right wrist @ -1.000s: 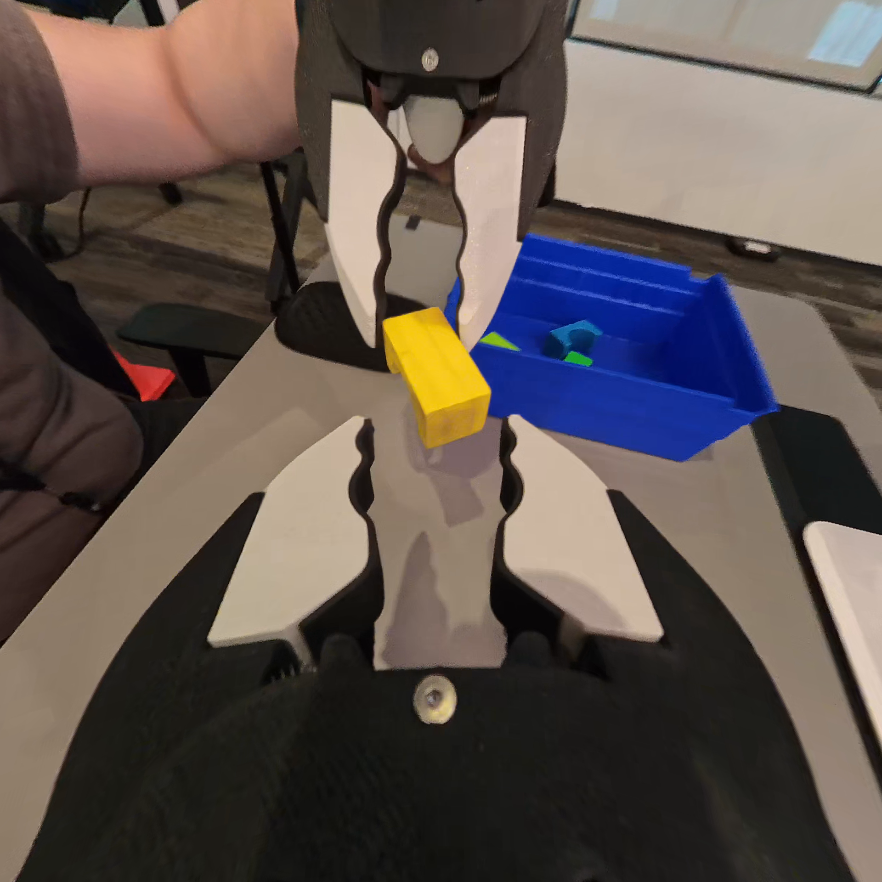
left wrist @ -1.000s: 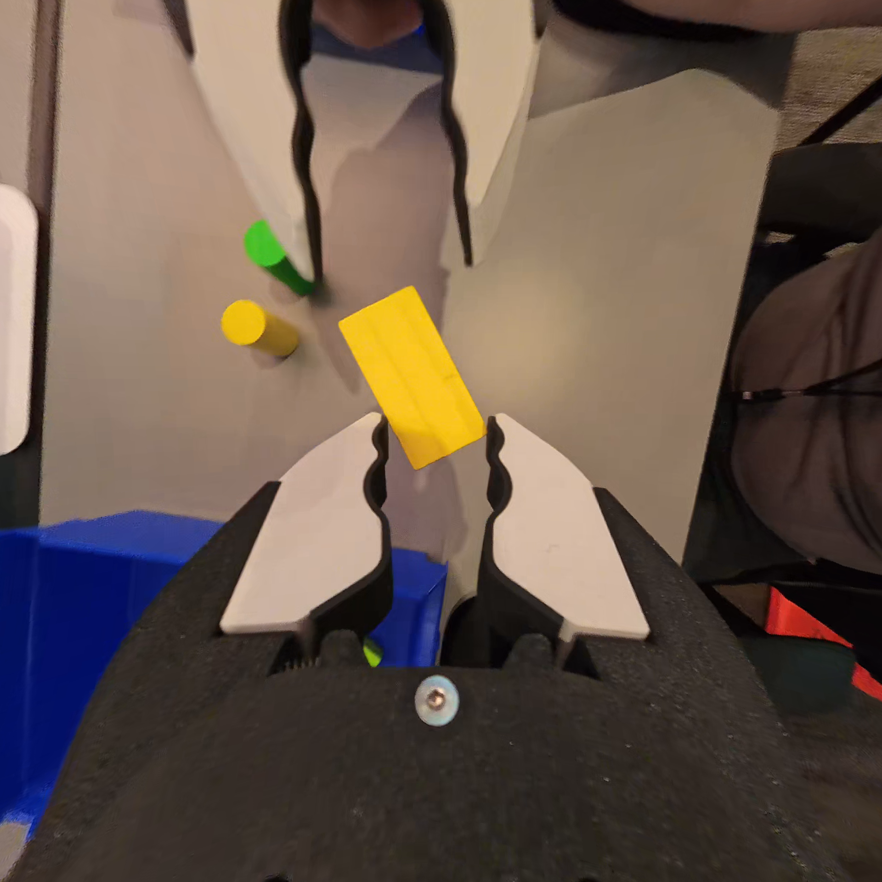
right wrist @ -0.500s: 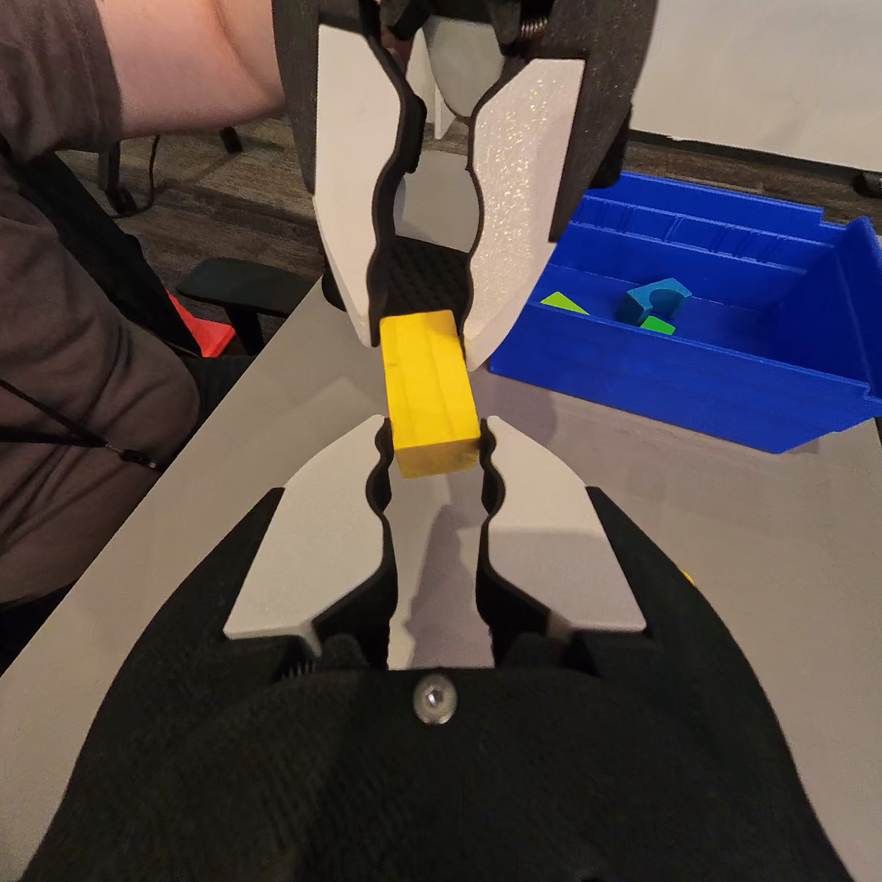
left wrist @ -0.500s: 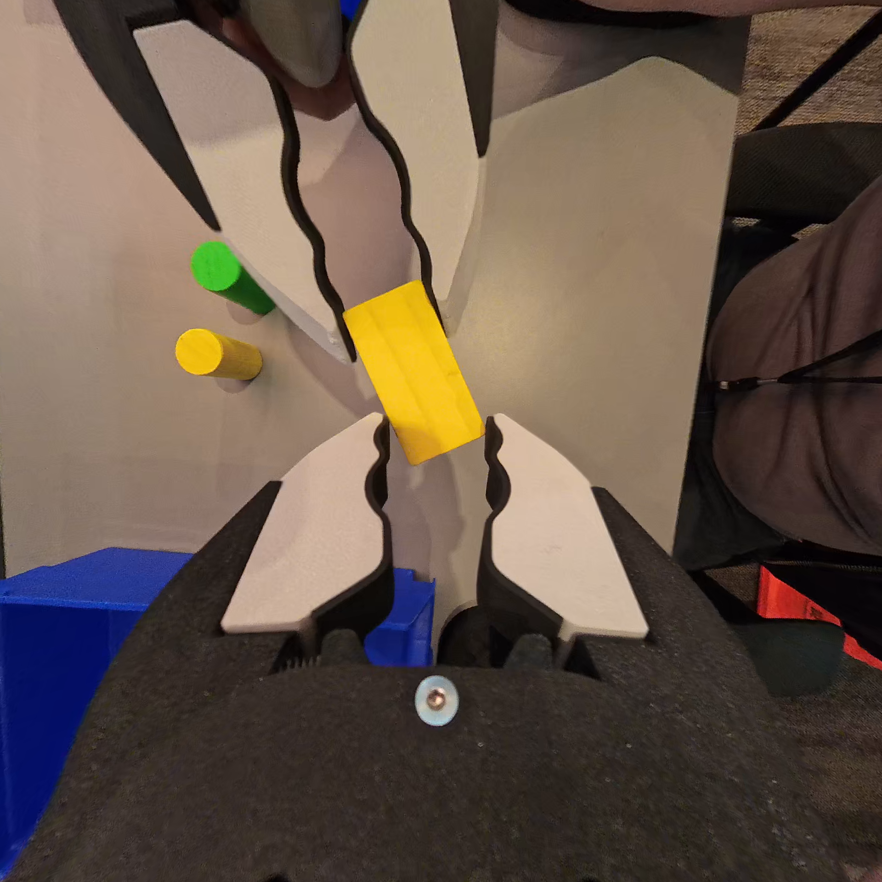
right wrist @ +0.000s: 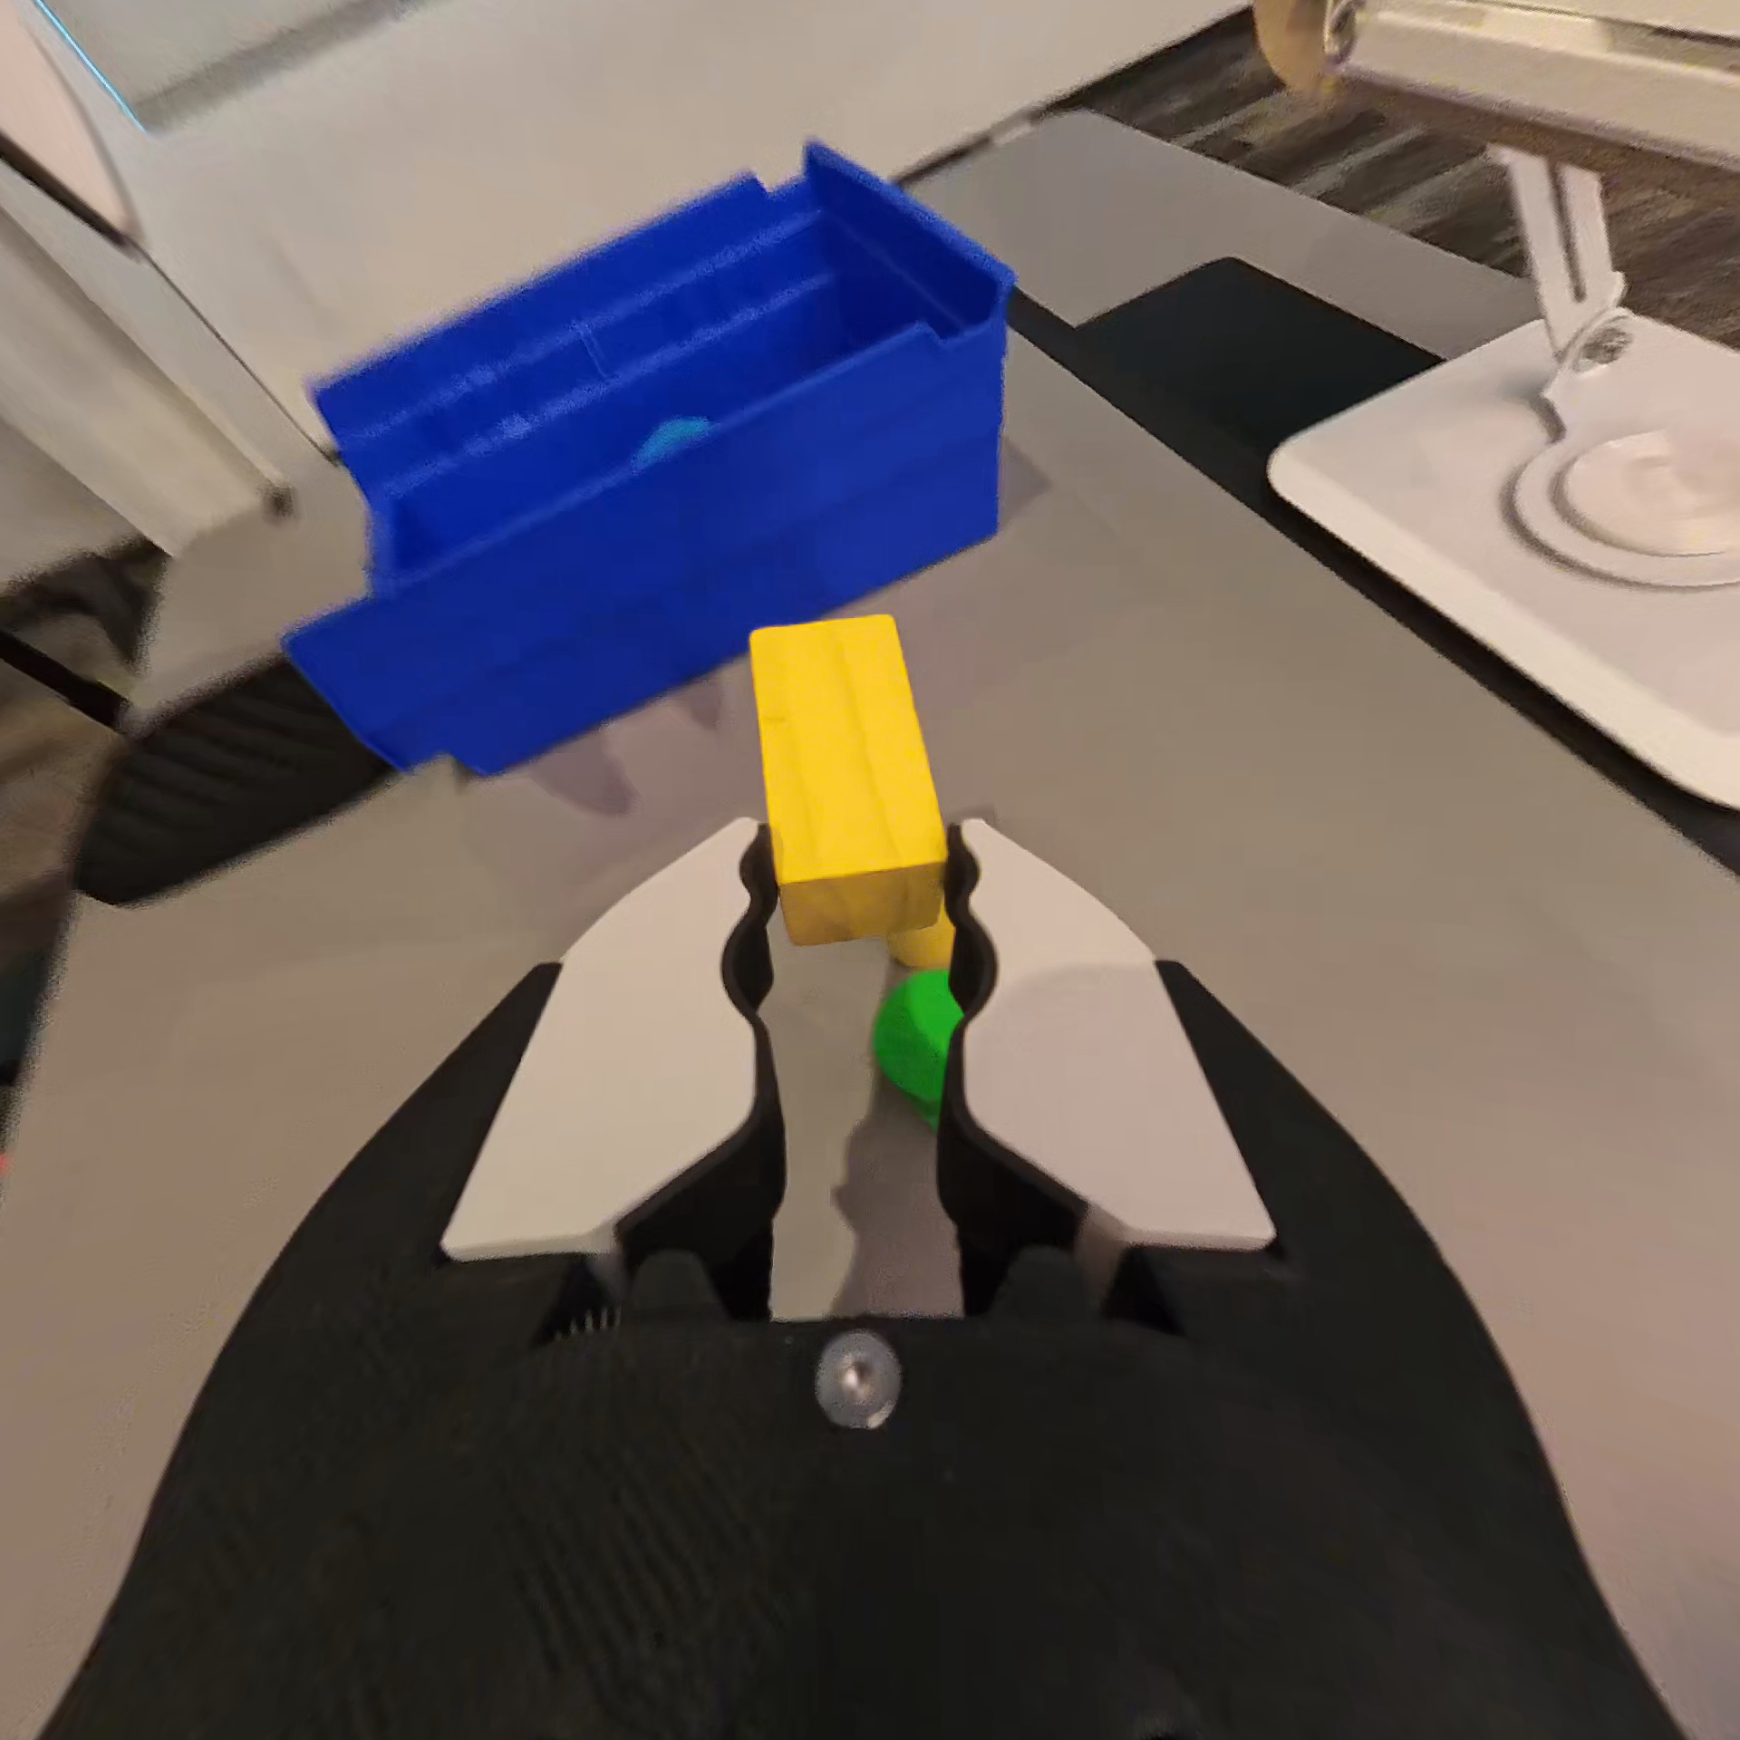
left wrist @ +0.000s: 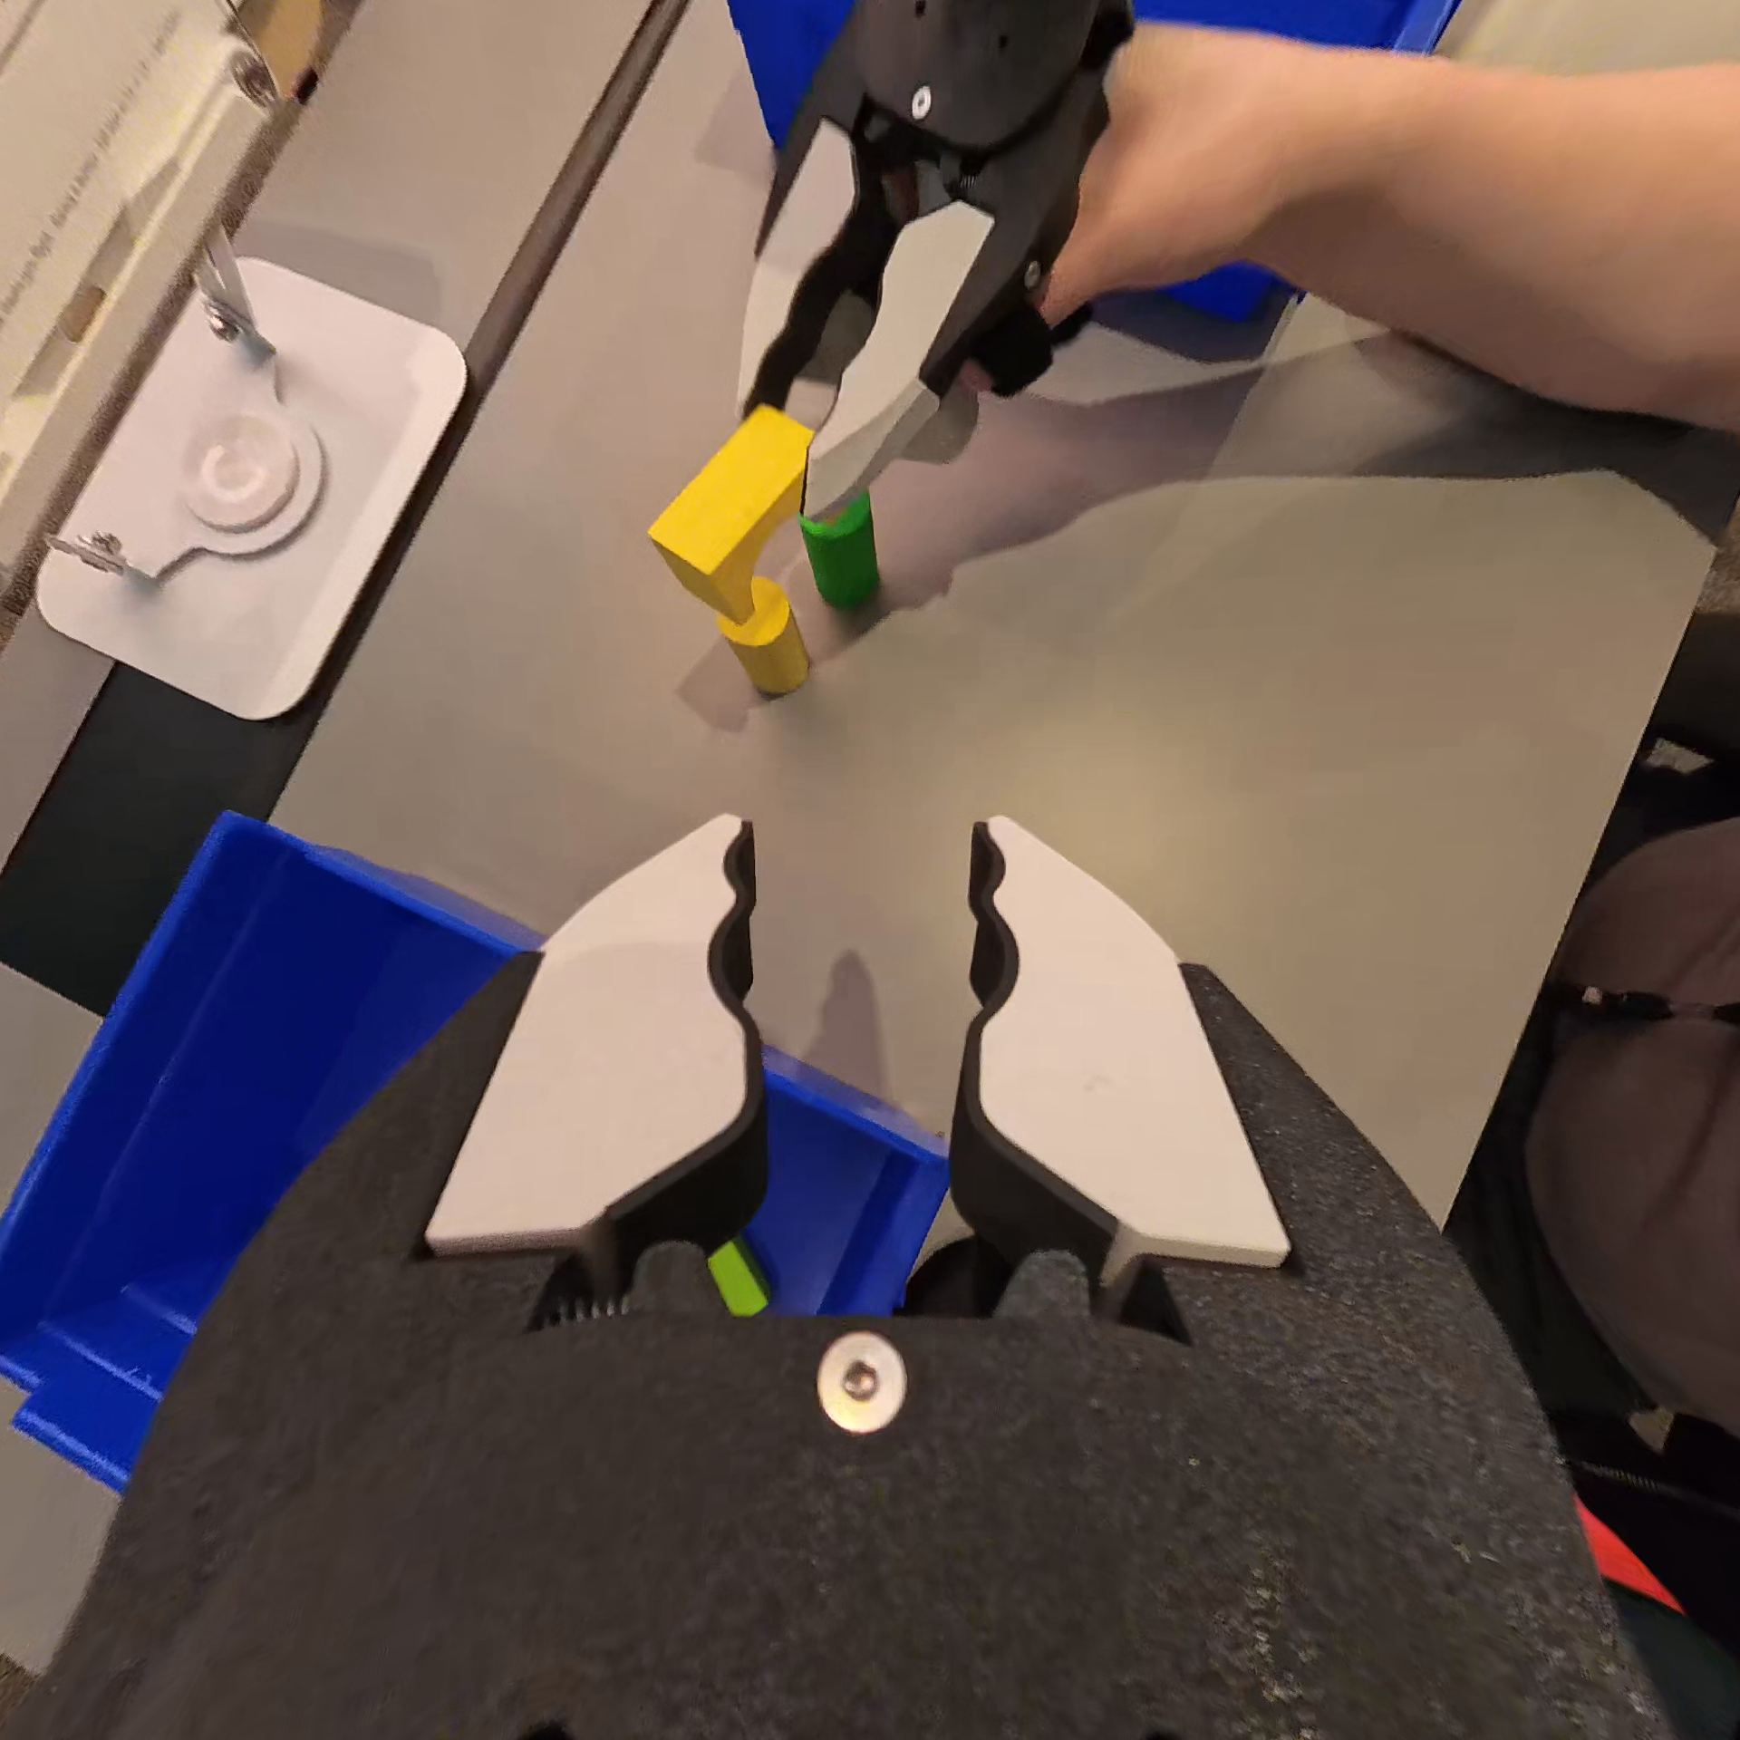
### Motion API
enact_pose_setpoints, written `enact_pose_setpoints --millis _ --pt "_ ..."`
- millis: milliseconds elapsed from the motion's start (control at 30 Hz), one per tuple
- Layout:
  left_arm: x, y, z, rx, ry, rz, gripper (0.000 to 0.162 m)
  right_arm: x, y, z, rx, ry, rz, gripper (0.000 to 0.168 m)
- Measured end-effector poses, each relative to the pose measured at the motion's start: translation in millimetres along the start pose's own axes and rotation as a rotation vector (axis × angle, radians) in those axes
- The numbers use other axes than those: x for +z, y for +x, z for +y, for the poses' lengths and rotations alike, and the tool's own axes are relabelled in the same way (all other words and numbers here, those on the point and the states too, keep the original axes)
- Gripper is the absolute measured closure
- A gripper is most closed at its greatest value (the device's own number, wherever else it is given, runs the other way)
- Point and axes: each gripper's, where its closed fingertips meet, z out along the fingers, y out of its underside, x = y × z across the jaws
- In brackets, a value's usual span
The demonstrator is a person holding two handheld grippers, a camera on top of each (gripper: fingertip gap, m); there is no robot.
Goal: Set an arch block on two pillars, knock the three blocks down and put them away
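My right gripper is shut on one end of the yellow arch block, with both pads pressed on its sides. It holds the arch, tilted, just over two upright pillars: a yellow one and a green one. In the left wrist view the arch has its near leg at the top of the yellow pillar. The right gripper stands above the green pillar. My left gripper is open and empty, well back from the blocks.
A blue bin with a green piece in it sits under my left gripper; it also shows in the right wrist view. A white stand base lies at the table's left edge. A person's arm reaches in from the right. The gap from one gripper's tips to the other's is roughly 15 cm.
Both grippers held the arch half a second ago. My left gripper has let go, opened and drawn back. My right gripper has carried the arch over to the two pillars.
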Motion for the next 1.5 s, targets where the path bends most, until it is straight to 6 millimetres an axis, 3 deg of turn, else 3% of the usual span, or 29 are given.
enact_pose_setpoints --millis 100,300,567,667,733,867,967,1100,1200,1267,1333,1400,1500 --pt "2.6 5.4 10.9 0.02 -0.04 0.01 0.118 -1.0 12.6 14.4 -0.131 -0.086 0.102 0.133" --pt "-0.6 13.7 15.6 0.033 -0.055 0.029 0.12 2.4 11.2 27.7 -0.149 -0.151 0.083 0.133" --pt "-3.9 15.4 18.4 0.031 -0.047 0.023 0.119 0.1 13.4 27.3 -0.171 -0.162 0.102 0.127" --pt "-7.5 13.7 12.9 0.028 -0.003 0.006 0.119 -5.2 5.3 13.2 -0.171 -0.119 0.094 0.115" --pt "-15.9 11.6 1.5 0.037 0.074 -0.02 0.12 -16.1 -4.1 -8.2 -0.197 -0.051 0.098 0.112" --pt "-57.1 6.3 -41.3 0.048 0.4 -0.088 0.121 -63.6 -13.4 -61.6 -0.221 0.132 0.185 0.112" --pt "-85.9 0.2 -60.3 0.046 0.623 -0.132 0.119 -94.4 -7.2 -87.0 -0.228 0.217 0.268 0.112" --pt "-91.6 -4.2 -70.7 0.022 0.86 -0.097 0.119 -102.1 17.5 -91.0 -0.22 0.095 0.329 0.111" --pt "-82.6 -22.7 -72.4 -0.015 0.907 -0.145 0.114 -99.9 47.3 -84.3 -0.222 -0.044 0.419 0.112" --pt "-76.1 -56.9 -69.4 -0.075 0.914 -0.335 0.112 -95.6 70.0 -73.1 -0.192 -0.137 0.491 0.122" --pt "-69.8 -95.0 -57.9 -0.123 0.855 -0.577 0.112 -88.4 91.0 -53.0 -0.162 -0.251 0.551 0.137" --pt "-64.8 -123.7 -43.2 -0.169 0.779 -0.764 0.113 -79.1 105.3 -28.1 -0.133 -0.365 0.567 0.165" --pt "-54.7 -148.3 -24.1 -0.242 0.698 -0.868 0.112 -66.7 120.3 7.9 -0.031 -0.475 0.563 0.167"
